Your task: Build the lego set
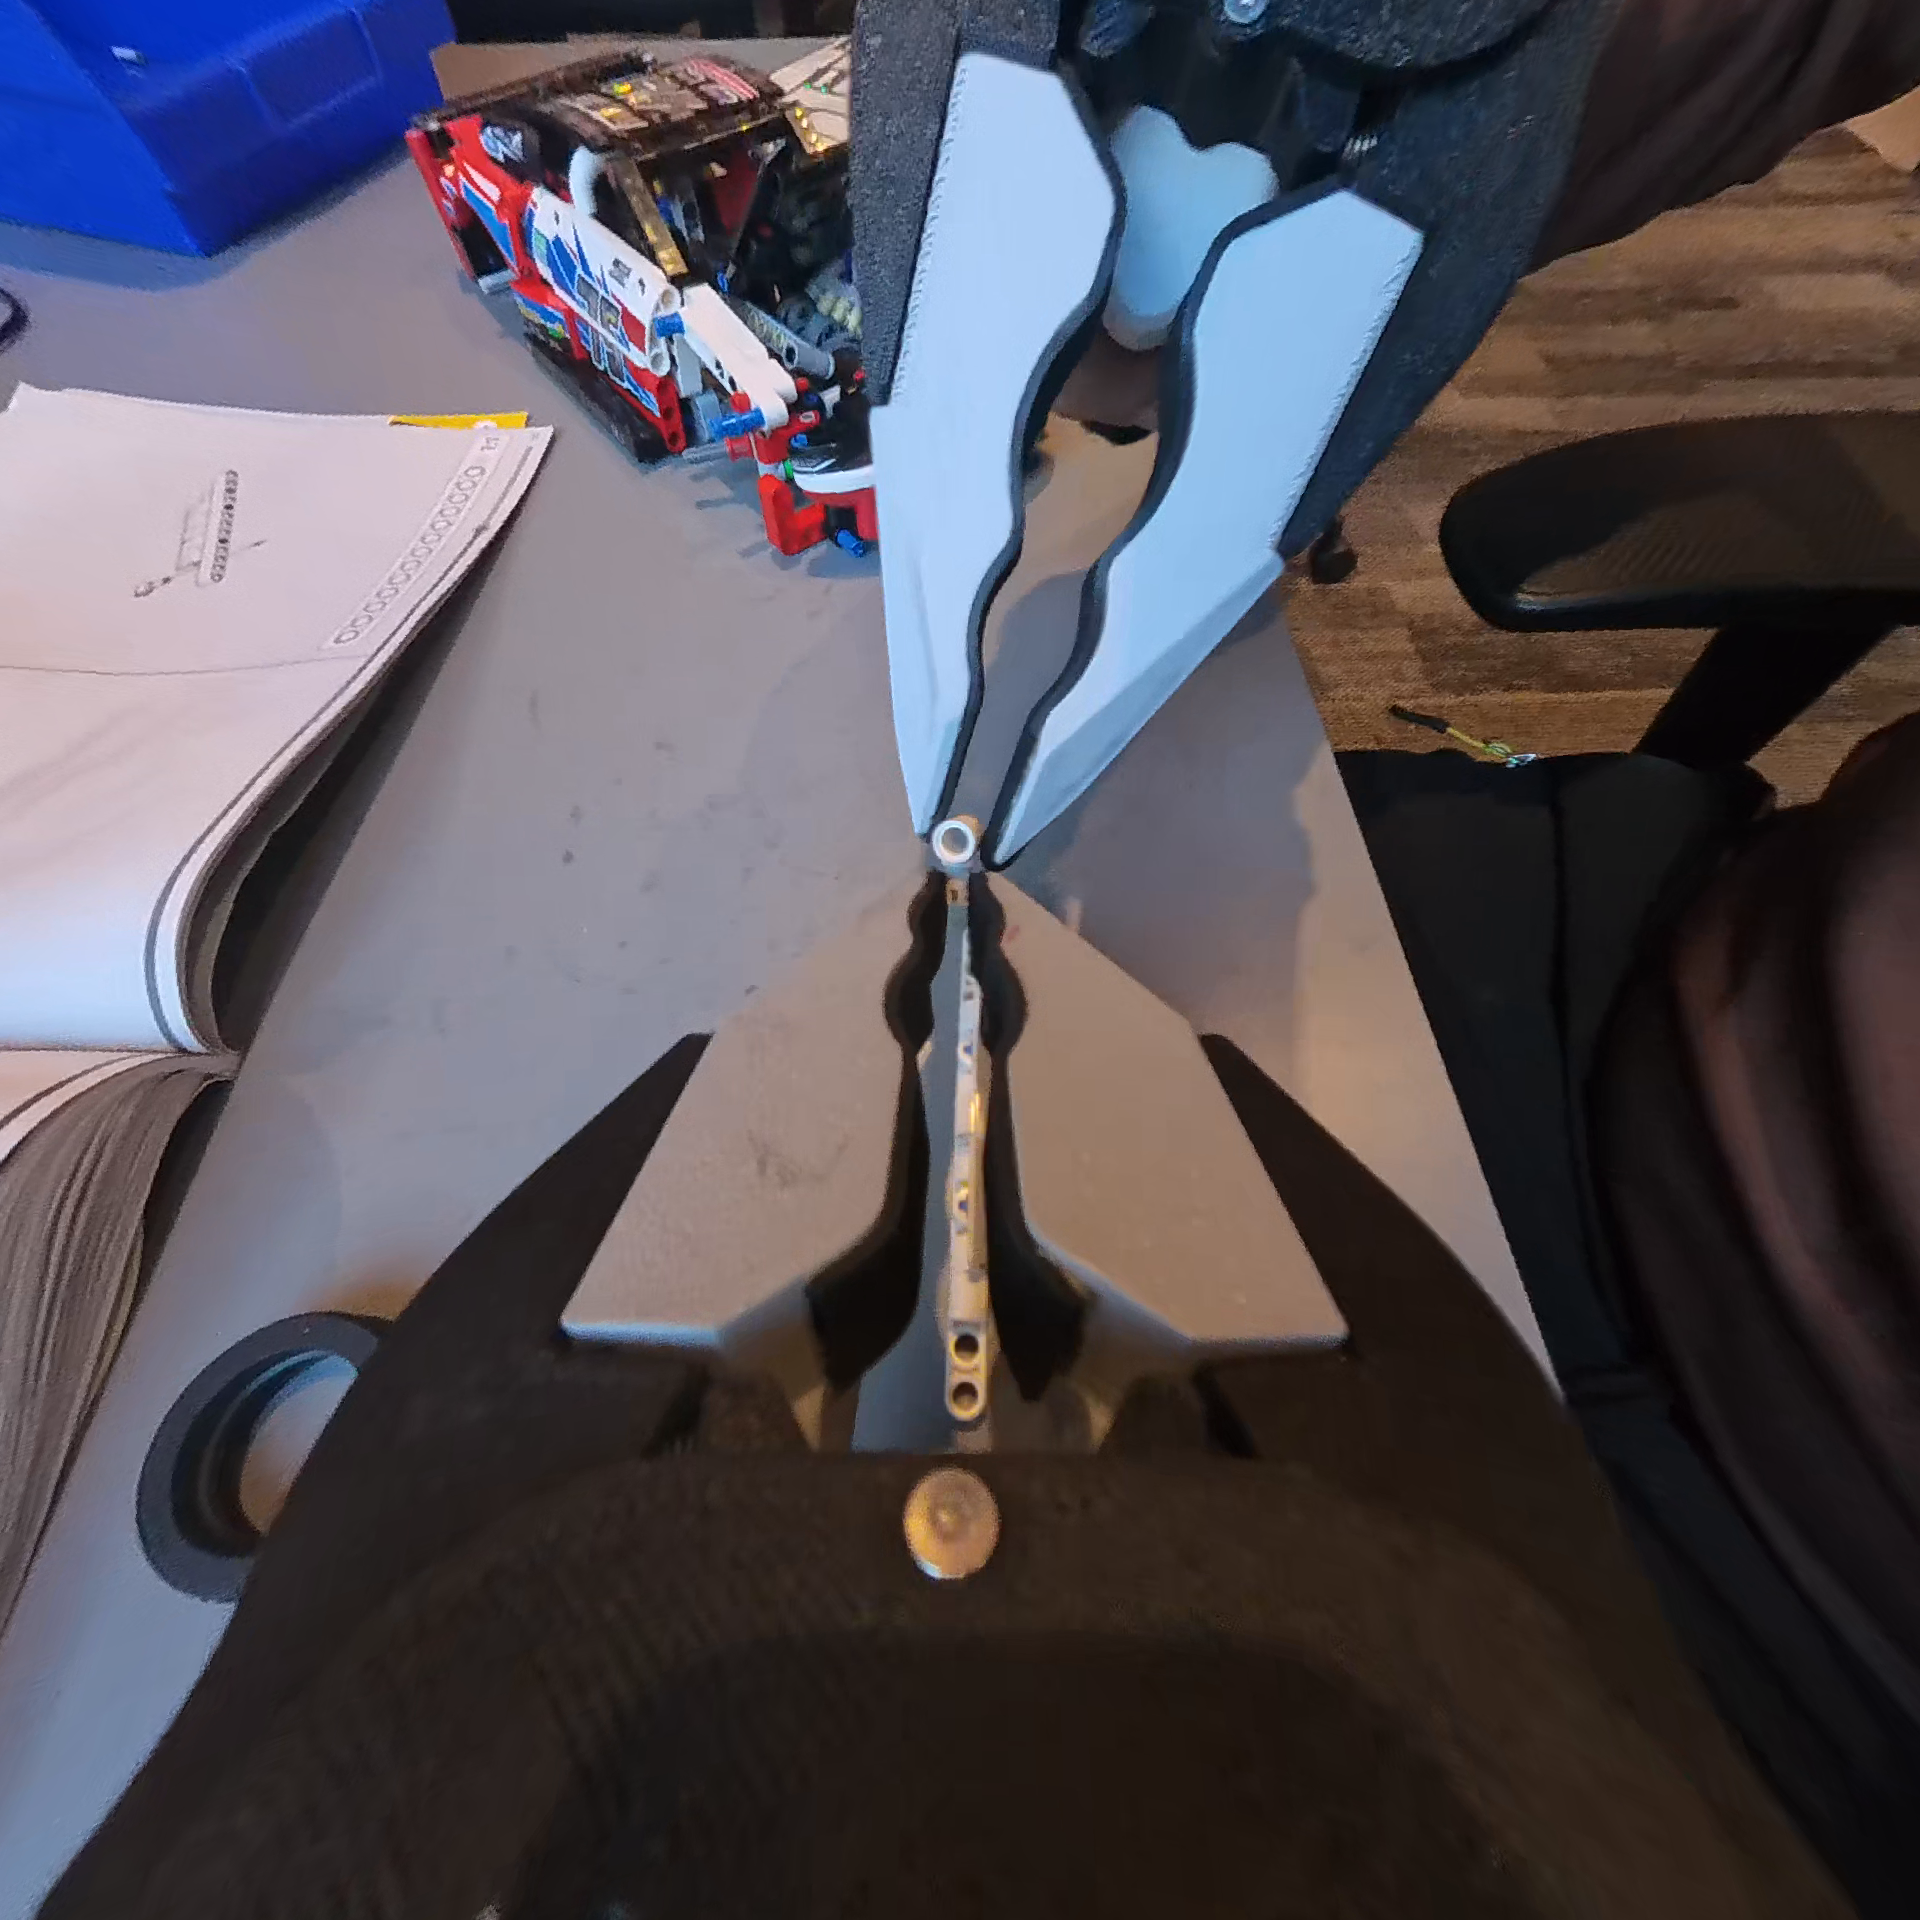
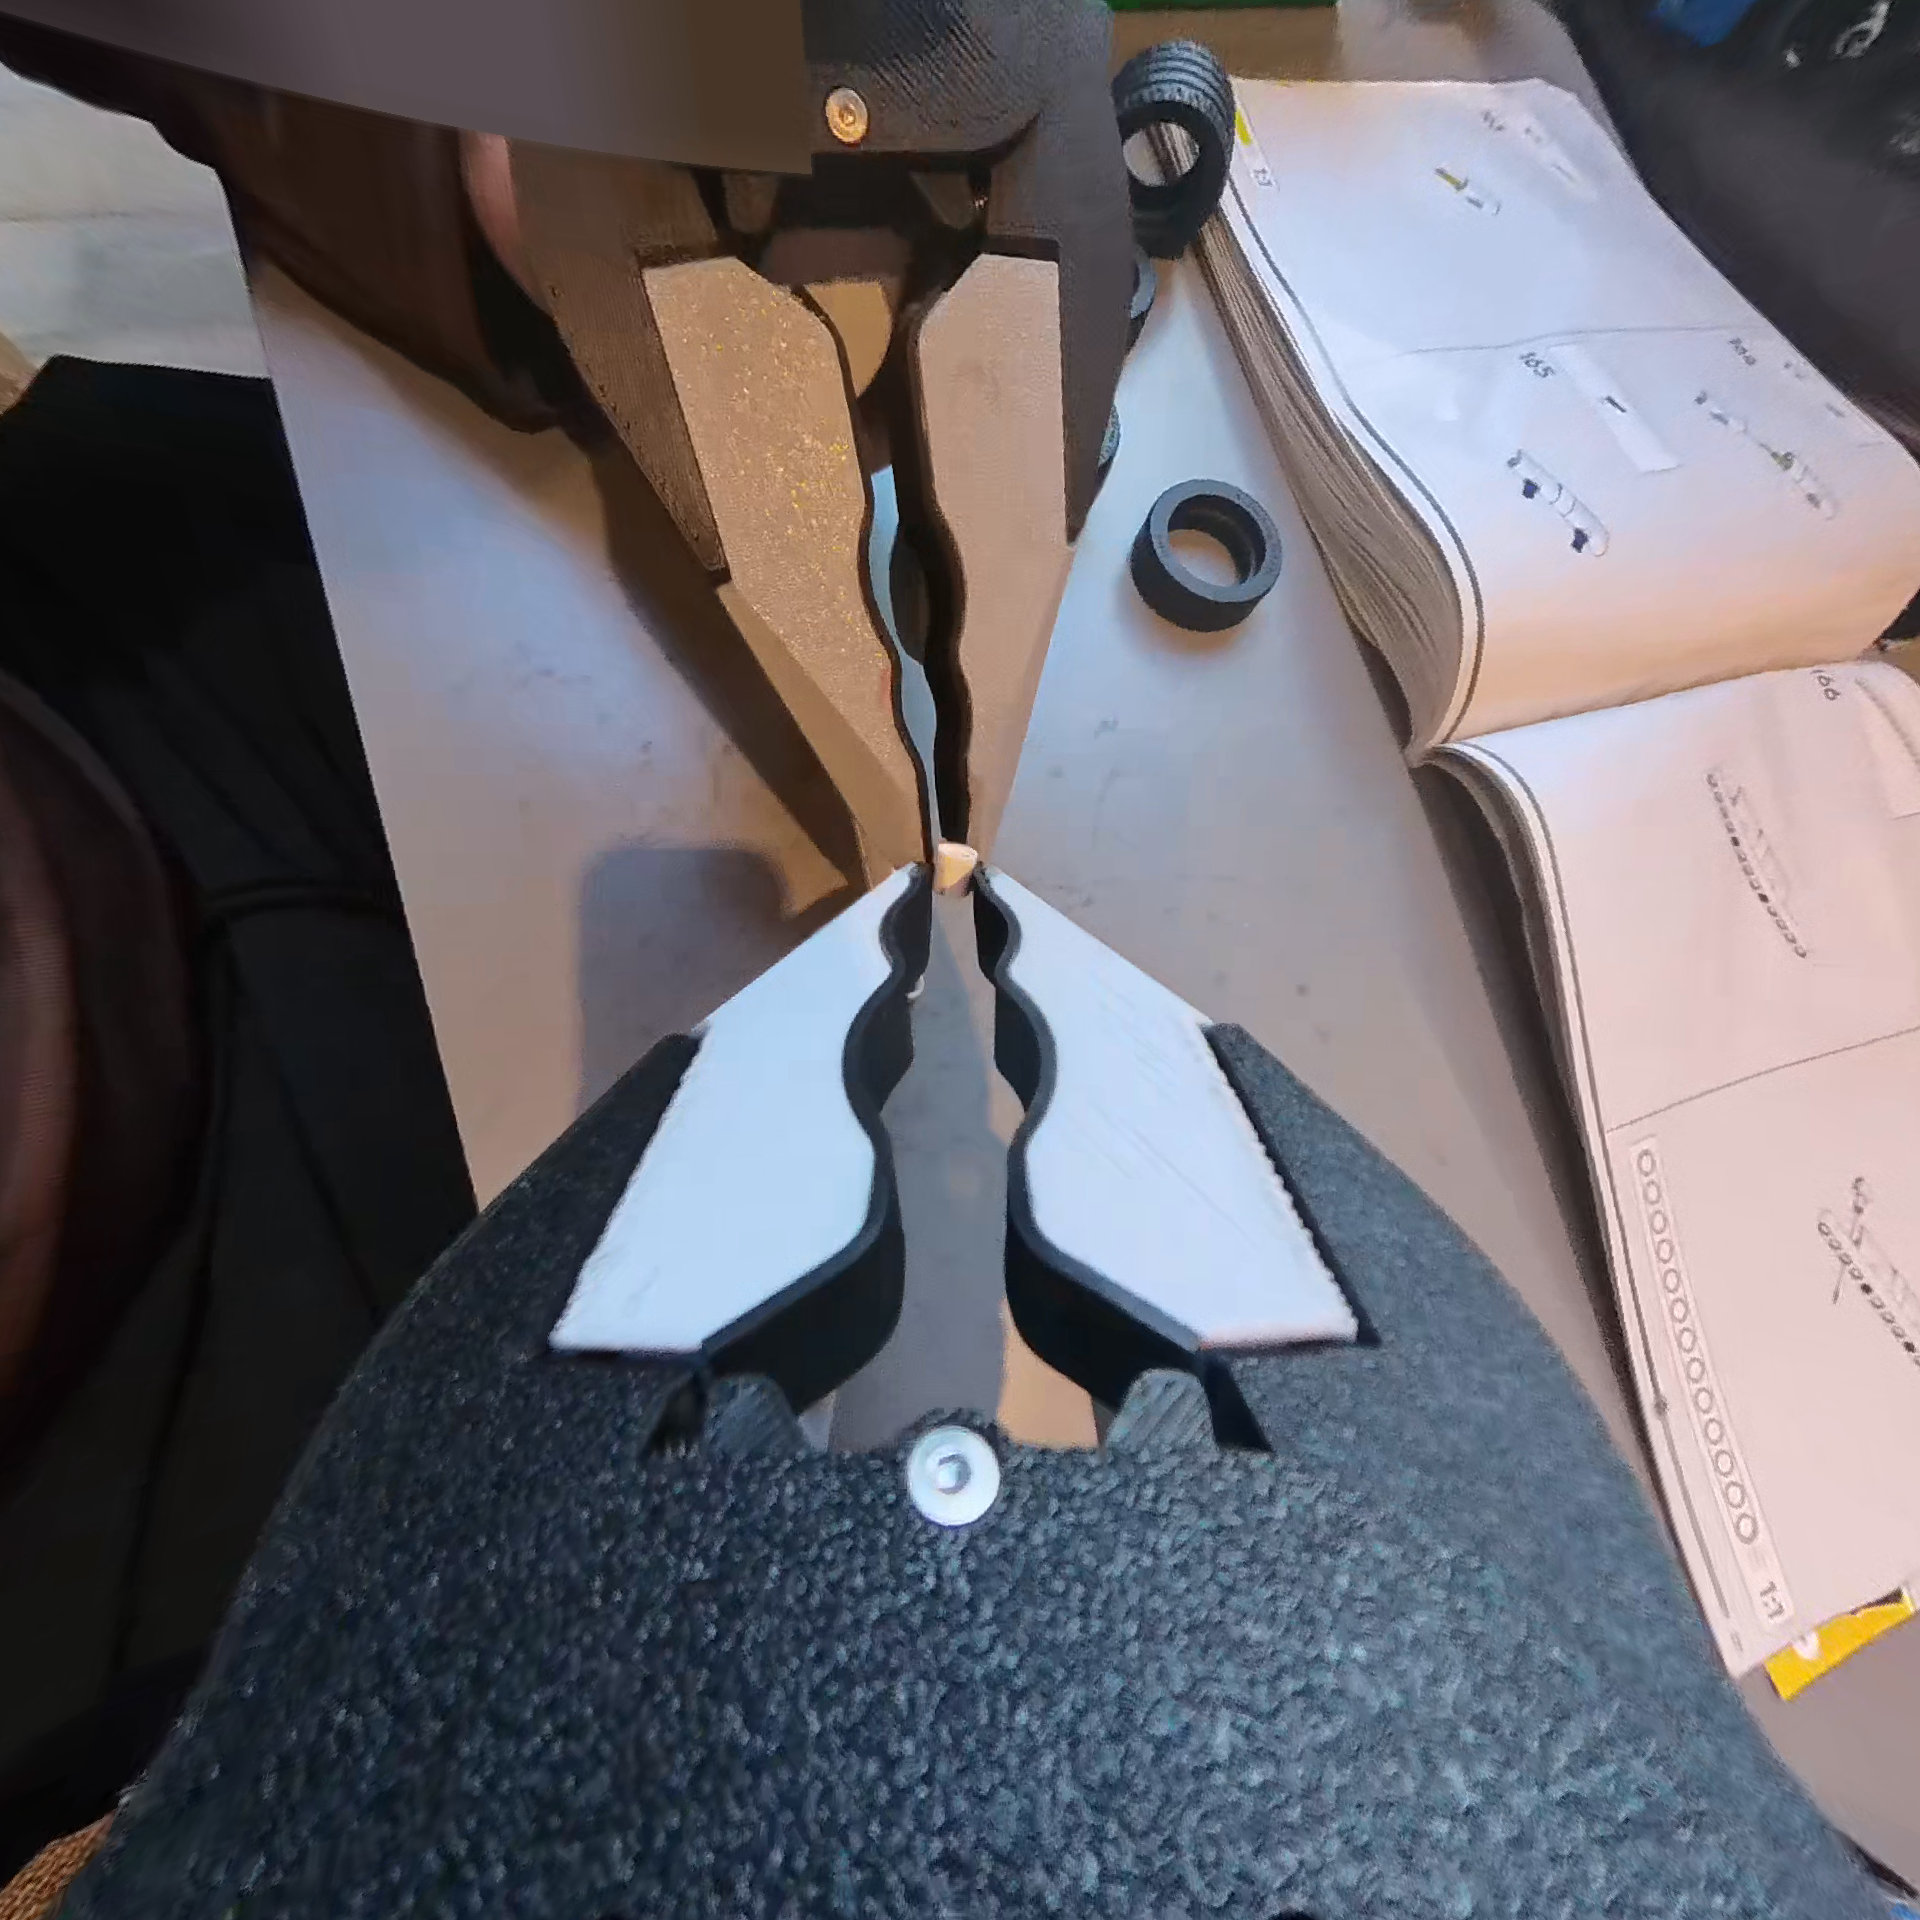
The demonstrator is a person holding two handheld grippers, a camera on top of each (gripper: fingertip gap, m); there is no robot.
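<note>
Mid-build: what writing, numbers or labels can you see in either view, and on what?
Open white paper instruction booklet: printed step and page numbers by the diagrams; legible, but I don't copy them out.
Red, white and blue brick-built truck model: stickers, too blurred to read.
Blue plastic bin: small pale label, unreadable.
Long white holed beam in left tongs: bluish marks, unreadable.
Small white connector in right tongs: none.

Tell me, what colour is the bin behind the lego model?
Blue. The bin shows best in the left wrist view, at top left behind the lego model.
</note>
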